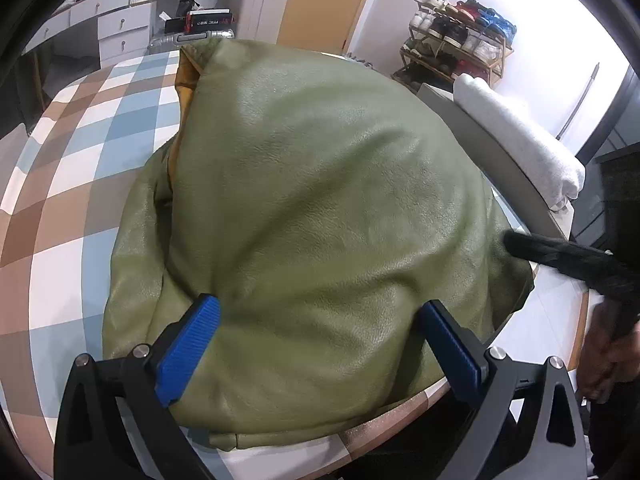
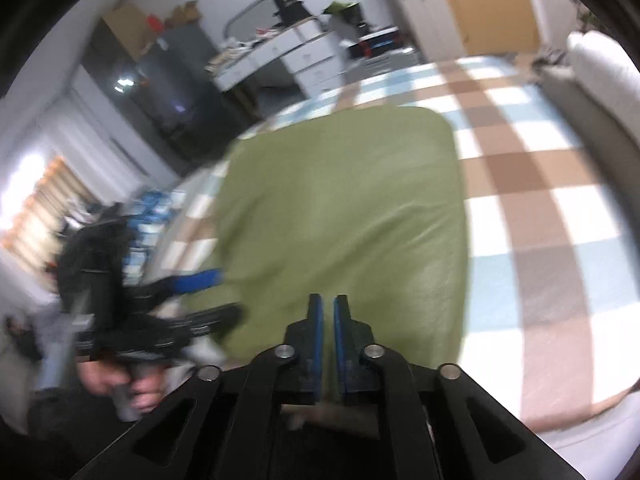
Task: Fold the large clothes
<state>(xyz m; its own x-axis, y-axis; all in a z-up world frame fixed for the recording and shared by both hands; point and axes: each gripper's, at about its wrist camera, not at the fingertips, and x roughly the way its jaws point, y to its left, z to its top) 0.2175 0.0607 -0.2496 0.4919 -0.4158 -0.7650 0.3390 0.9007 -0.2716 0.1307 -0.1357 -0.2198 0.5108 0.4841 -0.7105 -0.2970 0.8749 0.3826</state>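
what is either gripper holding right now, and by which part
Nothing. The left gripper stands open over the folded green jacket; the right gripper is shut with nothing between its pads.

A bed with a checked cover in white, pale blue and brown [image 1: 80, 152] fills the room's middle. Behind it stand white drawers [image 1: 120, 28], a silver ribbed suitcase [image 1: 180, 40], and a wooden rack crowded with shoes [image 1: 456, 40]. A rolled white towel [image 1: 520, 136] lies along the bed's edge.

We count one green jacket [image 1: 320, 208] on one checked bed [image 1: 84, 152]. We see two hand-held grippers: the left hand-held gripper [image 1: 320, 344] and the right hand-held gripper [image 2: 327, 320].
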